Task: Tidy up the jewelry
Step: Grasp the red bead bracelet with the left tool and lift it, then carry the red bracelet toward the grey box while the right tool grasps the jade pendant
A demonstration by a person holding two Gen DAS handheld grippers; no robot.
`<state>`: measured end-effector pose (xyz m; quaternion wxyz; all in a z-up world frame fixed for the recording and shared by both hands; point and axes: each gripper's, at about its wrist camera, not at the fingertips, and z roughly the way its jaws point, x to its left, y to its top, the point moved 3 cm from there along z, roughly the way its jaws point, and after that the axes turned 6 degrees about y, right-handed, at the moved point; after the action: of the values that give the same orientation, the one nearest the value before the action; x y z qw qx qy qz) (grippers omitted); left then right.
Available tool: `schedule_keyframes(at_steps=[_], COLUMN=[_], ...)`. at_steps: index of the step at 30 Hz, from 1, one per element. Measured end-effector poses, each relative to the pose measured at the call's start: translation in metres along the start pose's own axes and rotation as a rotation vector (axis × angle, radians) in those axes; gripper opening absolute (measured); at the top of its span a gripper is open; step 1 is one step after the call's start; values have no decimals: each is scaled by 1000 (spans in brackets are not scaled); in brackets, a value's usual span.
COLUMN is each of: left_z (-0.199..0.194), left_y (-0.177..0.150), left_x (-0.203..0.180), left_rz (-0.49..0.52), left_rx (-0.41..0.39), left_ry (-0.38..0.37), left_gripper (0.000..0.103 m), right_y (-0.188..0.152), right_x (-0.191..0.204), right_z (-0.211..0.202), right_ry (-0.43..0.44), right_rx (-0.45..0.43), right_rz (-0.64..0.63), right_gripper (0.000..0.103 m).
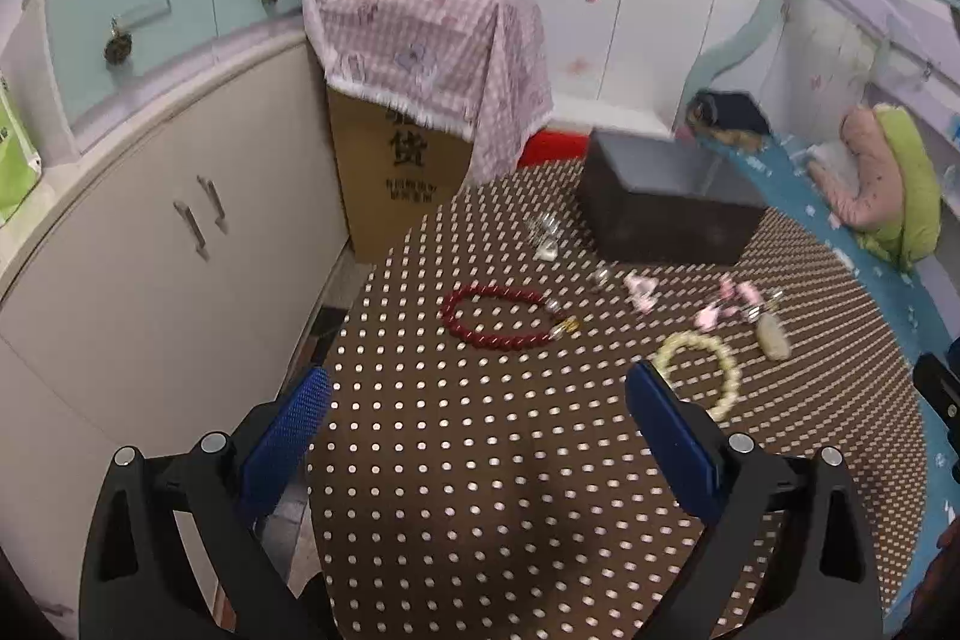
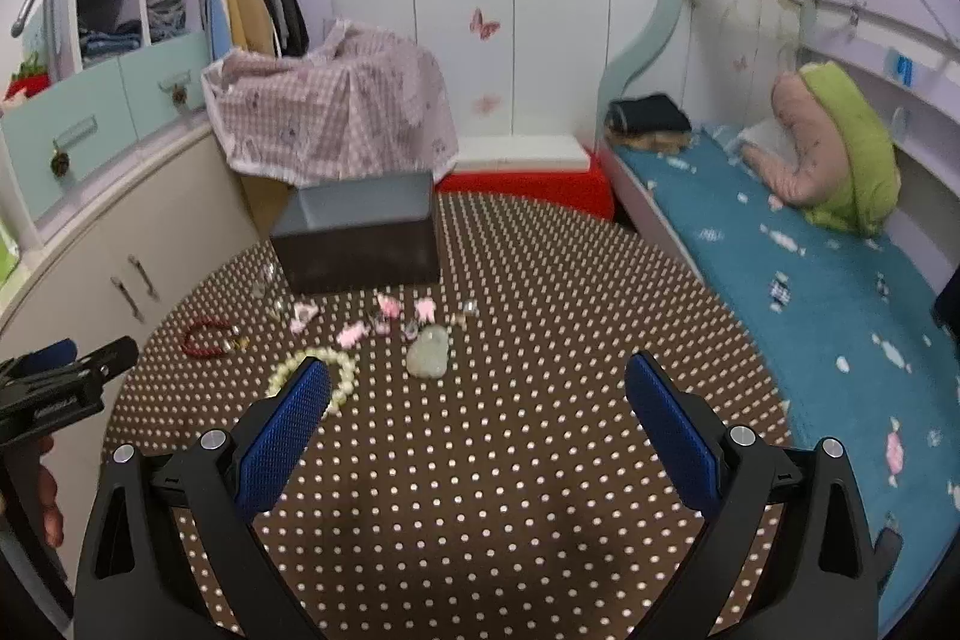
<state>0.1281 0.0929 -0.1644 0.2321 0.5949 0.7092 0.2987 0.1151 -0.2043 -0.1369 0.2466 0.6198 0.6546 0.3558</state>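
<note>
Both grippers wide apart, empty: left gripper [image 1: 477, 400], right gripper [image 2: 477, 388]. Cream bead bracelet [image 2: 312, 379] flat on desk [image 2: 540, 460], just beyond right gripper's left finger, ahead-left. Dark box [image 2: 360, 244] farther back. Likely right nearer.
</note>
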Motion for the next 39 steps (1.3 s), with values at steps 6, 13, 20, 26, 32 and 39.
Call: schedule_keyframes(at_steps=[6,13,20,26,32,39], left_z=[45,91,98,89,60,29], left_y=[10,14,17,14,16,24], left_x=[3,9,6,3,-9,-28], left_rz=[-6,4,63,64,54,80], left_rx=[55,127,105,97,58,14], left_ry=[-17,-5,52,-5,-133,-232], left_gripper=[82,49,6,6,6,6], right_y=[-10,-10,-6,-4,-3,2], right_x=[-5,-10,-11,-11,-7,7], right_z=[29,57,74,95,119,141], right_ry=[8,15,54,86,100,97], right_rx=[61,100,130,176,226,251], right_rz=[15,11,21,18,13,-21], right_gripper=[96,96,96,96,96,85])
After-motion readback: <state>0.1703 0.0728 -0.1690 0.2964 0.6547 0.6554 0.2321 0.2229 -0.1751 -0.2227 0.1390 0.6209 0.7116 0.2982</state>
